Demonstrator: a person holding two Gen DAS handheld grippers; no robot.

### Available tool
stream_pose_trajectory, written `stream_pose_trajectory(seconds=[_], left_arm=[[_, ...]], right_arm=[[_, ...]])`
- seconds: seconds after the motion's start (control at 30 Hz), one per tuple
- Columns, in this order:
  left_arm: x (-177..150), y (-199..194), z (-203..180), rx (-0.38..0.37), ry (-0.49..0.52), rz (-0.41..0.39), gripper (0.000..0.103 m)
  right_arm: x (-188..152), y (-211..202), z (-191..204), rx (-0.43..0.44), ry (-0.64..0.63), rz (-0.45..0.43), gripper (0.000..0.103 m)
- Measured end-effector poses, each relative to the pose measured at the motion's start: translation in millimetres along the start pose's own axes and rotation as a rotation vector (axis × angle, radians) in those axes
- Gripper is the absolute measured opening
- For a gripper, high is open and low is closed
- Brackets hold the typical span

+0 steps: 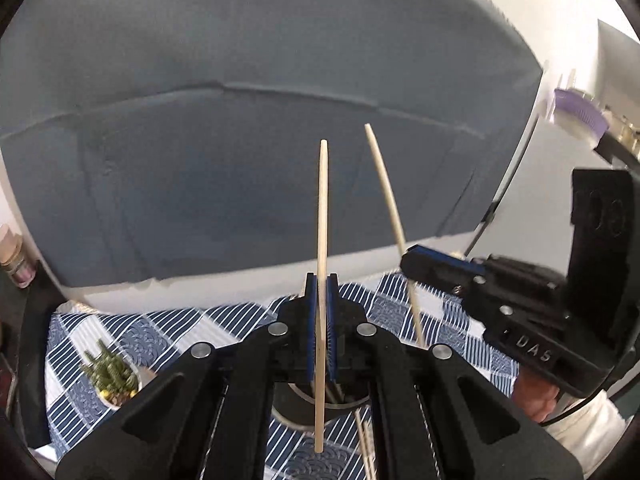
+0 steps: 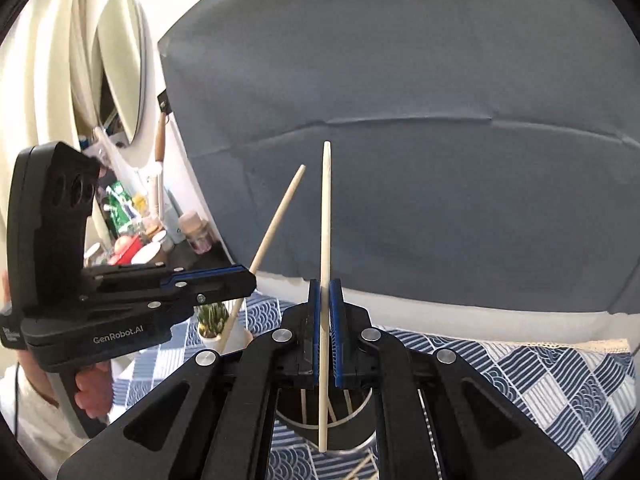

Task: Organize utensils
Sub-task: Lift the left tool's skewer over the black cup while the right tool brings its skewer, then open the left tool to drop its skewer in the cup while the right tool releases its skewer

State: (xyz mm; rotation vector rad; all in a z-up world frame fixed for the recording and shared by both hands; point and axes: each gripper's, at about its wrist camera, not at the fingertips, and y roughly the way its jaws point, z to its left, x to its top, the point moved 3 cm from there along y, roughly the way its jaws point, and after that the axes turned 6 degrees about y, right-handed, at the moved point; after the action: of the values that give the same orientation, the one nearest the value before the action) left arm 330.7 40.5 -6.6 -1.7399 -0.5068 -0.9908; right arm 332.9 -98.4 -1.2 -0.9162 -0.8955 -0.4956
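The left gripper (image 1: 320, 320) sits nearest its own camera, its jaws clamped on a chopstick (image 1: 321, 280) that stands nearly upright between the blue pads, gripped a little below its middle so the lower tip hangs over the dark holder (image 1: 320, 404) below. To the right in that view the right gripper (image 1: 416, 266) reaches in from the side, its jaws closed on a second chopstick (image 1: 386, 196) that leans away to the upper left; more loose sticks (image 1: 365, 444) lie on the blue-and-white cloth (image 1: 400, 304) beside the holder. A small potted plant (image 1: 112, 376) stands on the cloth at far left. In the right wrist view the plant (image 2: 212, 320) shows behind the left gripper (image 2: 250, 282), and the holder (image 2: 328, 420) sits right under the right one (image 2: 327, 320), with a few sticks already leaning inside it. Both chopsticks look like thin, pale wood: very light, stiff, smooth and round, so they will likely pivot or slide in a pinch unless the pads bear square on them. Gripping near the middle, as now, seems the safest hold, since it keeps the stick from swinging; an end grip would let it droop. They are probably not fragile, but a hard squeeze or a sideways knock against the holder's rim could twist one askew. The desk under the cloth is hidden.
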Motion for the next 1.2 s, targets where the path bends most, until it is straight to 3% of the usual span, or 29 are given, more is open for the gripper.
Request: stream_pose_trajectory(seconds=[0.23,0.5,0.8,1.03,1.2], left_arm=[[4.1,12.6,4.4,-0.098,-0.022,-0.074,0.005],[-0.6,20.8,7.8,-0.139,-0.033,-0.177,0.005],[-8.4,36.9,12.3,-0.213,-0.061,-0.231,0.005],[-26.8,57.2,18.6,-0.225,-0.111,-0.214,0.005],[-40.4,56.3,17.1,-0.212,-0.078,-0.201,0.005]], right_arm=[[5.8,17.0,-4.8,0.005,0.025,-0.030,0.005],[5.6,33.7,3.0,-0.007,0.012,-0.028,0.005],[-3.6,50.4,-4.9,0.001,0.029,-0.019,0.005],[-22.8,66.0,-17.7,0.010,0.086,0.026,0.005],[-34.2,62.6,-22.5,-0.007,0.091,0.060,0.005]])
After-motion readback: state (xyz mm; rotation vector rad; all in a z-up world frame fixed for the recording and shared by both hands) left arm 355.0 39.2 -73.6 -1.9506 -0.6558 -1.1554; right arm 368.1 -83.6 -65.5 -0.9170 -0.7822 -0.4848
